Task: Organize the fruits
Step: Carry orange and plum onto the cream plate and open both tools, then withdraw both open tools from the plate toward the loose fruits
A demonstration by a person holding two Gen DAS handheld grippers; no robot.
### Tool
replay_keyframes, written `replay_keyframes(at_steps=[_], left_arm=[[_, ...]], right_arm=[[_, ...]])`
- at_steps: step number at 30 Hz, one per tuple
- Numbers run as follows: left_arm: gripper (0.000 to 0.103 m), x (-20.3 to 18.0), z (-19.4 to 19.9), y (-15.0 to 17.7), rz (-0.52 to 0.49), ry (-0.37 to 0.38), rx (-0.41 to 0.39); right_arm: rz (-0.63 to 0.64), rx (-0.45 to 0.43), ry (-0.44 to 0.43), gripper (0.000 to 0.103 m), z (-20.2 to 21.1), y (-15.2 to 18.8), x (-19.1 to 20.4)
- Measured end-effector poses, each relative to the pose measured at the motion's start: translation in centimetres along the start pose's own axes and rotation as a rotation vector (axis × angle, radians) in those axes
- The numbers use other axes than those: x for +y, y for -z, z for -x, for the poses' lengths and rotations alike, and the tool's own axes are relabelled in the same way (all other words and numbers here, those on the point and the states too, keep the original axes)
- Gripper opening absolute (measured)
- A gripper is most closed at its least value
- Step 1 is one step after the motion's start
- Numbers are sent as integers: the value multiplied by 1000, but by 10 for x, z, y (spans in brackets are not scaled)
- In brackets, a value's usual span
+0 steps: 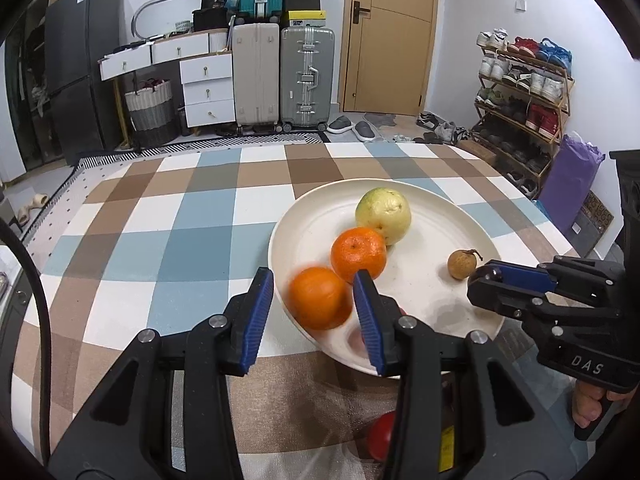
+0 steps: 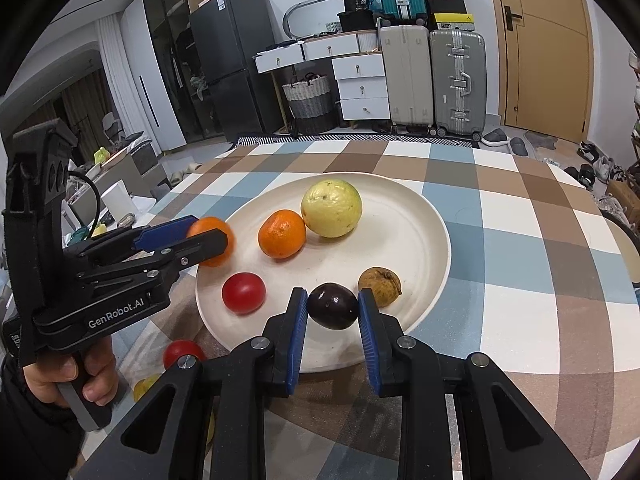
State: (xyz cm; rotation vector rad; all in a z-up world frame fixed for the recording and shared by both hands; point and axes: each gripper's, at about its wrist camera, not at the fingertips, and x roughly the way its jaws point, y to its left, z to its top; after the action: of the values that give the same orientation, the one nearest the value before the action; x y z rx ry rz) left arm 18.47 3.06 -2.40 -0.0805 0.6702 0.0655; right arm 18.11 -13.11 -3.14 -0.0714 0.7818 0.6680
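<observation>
Fruits are mostly on the plate (image 2: 420,216) now, centre of the right wrist view, and I have one in each gripper. My left gripper (image 1: 313,300) is clamped on an orange (image 1: 319,297) at the plate's near-left rim; whether it hangs just above or touches, I can't tell. My right gripper (image 2: 333,307) has its fingers narrowed against a dark plum (image 2: 333,305) at the plate's lower edge, low over the surface. Resting on the plate, I count one yellow-green guava (image 2: 331,208), one second orange (image 2: 281,233), one red tomato (image 2: 243,293), one brown longan (image 2: 379,280). So two oranges in all, one guava, one plum, one longan. Off the plate, at lower left on the checked table (image 2: 540,264), sits a second red tomato (image 2: 182,353), and a yellowish fruit (image 2: 146,387) peeks out below it, partly hidden. I'd judge the job well past halfway: two releases pending, then those stragglers to fetch.
</observation>
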Motion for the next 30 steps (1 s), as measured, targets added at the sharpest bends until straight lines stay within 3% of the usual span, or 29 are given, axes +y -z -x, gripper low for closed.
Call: replay_keyframes(at_steps=[3, 6, 9, 11, 14, 16, 20, 25, 30], left_arm=[[39, 1, 2, 1, -1, 0, -10], [39, 5, 6, 1, 11, 12, -26], [40, 8, 10, 4, 19, 3, -14], [47, 10, 15, 5, 30, 5, -13], [68, 10, 26, 6, 32, -5, -44], [82, 8, 33, 8, 24, -17, -61], [84, 10, 47, 16, 21, -9, -67], [100, 12, 60, 26, 41, -52, -73], [102, 15, 69, 31, 45, -53, -72]], right_arm=[[5, -5, 7, 27, 1, 0, 0], [-3, -18, 14, 38, 3, 0, -1], [-4, -34, 34, 42, 6, 0, -3], [4, -36, 41, 46, 8, 1, -3], [5, -40, 47, 53, 10, 1, -4], [6, -40, 52, 66, 11, 2, -5], [-7, -55, 58, 83, 15, 3, -9], [-21, -42, 48, 99, 17, 5, -11], [-46, -51, 1, 102, 23, 5, -12]])
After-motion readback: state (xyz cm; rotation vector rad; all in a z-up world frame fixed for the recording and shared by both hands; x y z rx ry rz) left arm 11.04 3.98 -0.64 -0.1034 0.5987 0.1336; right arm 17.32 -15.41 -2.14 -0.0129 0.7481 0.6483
